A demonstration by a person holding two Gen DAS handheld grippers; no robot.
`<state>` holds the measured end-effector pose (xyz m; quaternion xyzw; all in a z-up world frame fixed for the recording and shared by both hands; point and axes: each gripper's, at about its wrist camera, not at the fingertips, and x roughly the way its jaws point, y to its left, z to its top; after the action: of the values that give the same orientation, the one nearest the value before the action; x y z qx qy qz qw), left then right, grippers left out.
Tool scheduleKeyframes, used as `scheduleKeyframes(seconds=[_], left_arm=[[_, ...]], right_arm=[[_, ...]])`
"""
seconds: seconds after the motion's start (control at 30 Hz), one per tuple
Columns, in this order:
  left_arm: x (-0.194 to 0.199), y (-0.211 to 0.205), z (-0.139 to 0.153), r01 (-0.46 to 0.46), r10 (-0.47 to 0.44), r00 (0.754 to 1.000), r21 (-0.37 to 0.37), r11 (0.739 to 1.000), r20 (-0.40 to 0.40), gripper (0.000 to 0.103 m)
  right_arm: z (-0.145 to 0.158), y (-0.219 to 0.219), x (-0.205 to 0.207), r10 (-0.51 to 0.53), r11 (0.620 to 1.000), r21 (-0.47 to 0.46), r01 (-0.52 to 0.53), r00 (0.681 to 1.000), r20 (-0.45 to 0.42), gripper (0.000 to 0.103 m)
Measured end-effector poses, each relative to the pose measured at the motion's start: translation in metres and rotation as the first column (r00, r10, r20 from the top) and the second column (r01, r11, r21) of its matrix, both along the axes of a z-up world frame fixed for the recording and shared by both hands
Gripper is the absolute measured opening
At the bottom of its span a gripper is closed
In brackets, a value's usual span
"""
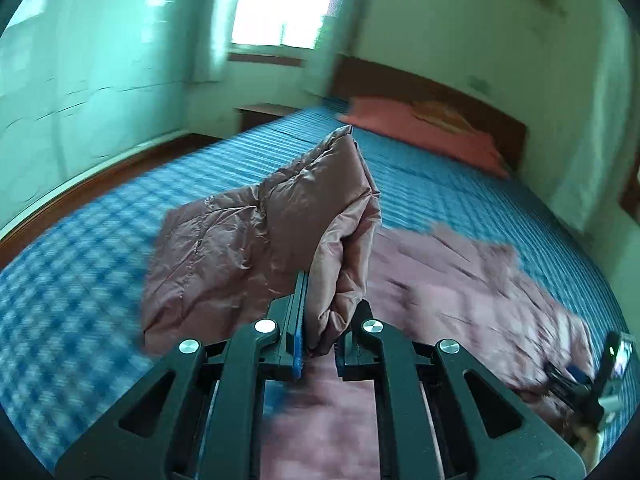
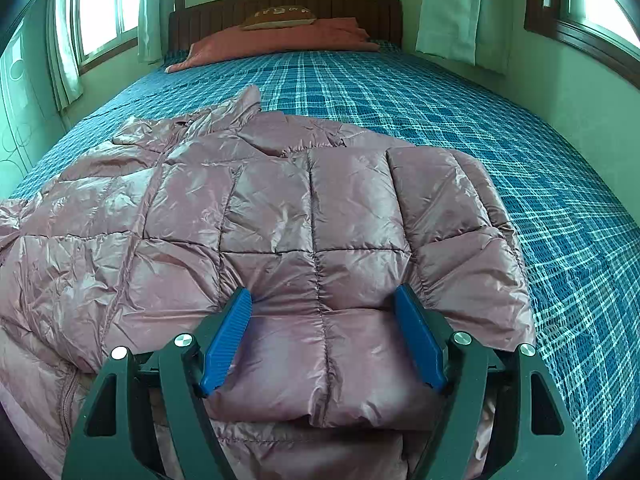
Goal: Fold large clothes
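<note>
On the blue plaid bedspread point(image 2: 460, 112) lies the pink quilted down jacket point(image 2: 248, 216), spread across the near half of the bed; its fabric is glossy, crinkled and stitched into puffy rectangular panels. I have my left gripper point(image 1: 320, 308) clamped on a bunched fold of the jacket point(image 1: 280, 216), which stands raised above the bed in a tent-like peak. That view is smeared by motion blur, so the rest of the garment on the right reads only as a pink mass. My right gripper point(image 2: 324, 336) sits with its ribbed blue pads point(image 2: 226, 338) wide apart, straddling a folded-over panel near the jacket's edge; I cannot tell whether they press on the fabric. The jacket's near and left portions are cut off by the frame and the gripper bodies. Beyond, a salmon pillow point(image 2: 280, 38) rests against the dark wooden headboard point(image 2: 360, 8), with a brown cushion point(image 2: 280, 18) on top. Pale green curtains point(image 2: 452, 8) hang beside the windows.
</note>
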<state>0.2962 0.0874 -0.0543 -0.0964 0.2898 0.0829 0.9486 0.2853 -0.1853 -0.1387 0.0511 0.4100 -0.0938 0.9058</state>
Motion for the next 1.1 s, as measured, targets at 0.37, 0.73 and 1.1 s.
scheduleKeyframes(seconds=[0.37,0.73,1.1], left_arm=[[0.04,-0.131,-0.058,0.204,-0.191,0.975,0.11,0.973,-0.117,0.011],[0.056,-0.151,-0.096,0.273,-0.243,0.946,0.127,0.953,-0.215,0.021],[-0.004,-0.091,-0.036,0.224,-0.215,0.971,0.098,0.97,-0.102,0.068]], right_arm=[[0.0,0.0,0.0,-0.003,1.0,-0.001,0.003,1.0,0.003,0.073],[0.0,0.001,0.001,-0.007,1.0,-0.009,0.007,1.0,-0.001,0.073],[0.04,0.019,-0.013,-0.007,0.994,0.108,0.001,0.998,0.061,0.073]])
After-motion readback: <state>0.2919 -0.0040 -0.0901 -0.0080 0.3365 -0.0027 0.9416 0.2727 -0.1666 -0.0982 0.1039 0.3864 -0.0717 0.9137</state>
